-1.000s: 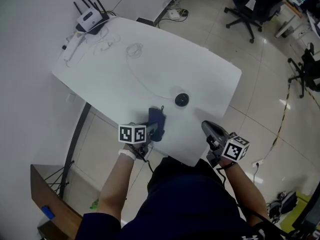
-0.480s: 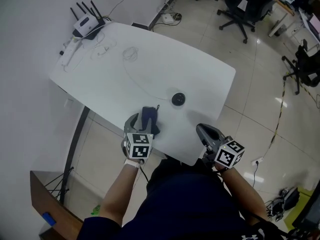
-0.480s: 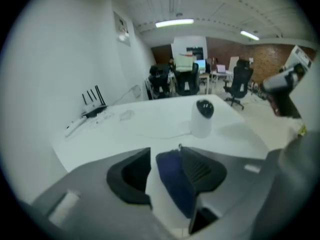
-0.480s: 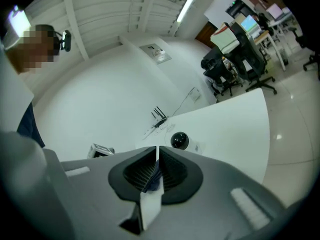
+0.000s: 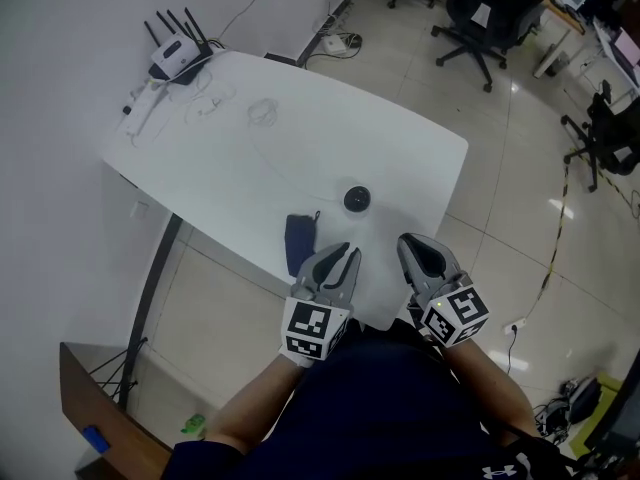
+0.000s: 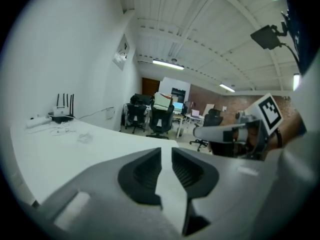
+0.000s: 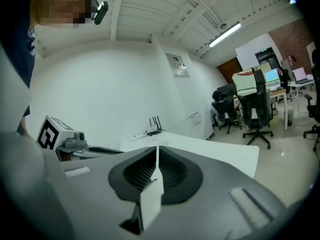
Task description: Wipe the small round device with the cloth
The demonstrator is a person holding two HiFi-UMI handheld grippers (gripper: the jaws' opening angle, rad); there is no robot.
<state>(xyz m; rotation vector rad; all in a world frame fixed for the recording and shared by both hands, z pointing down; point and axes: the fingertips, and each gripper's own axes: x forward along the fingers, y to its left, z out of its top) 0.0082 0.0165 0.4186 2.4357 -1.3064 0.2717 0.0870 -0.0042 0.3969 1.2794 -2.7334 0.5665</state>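
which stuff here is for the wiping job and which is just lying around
For the job: dark cloth, small round device.
Just lying about: router, loose cables, office chairs.

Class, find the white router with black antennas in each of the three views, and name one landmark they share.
Head view: router upper left, at the far corner of the white table.
Left gripper view: router small, at the left edge, on the table's far end.
Right gripper view: router tiny, near the centre.
Shared landmark: the white table.
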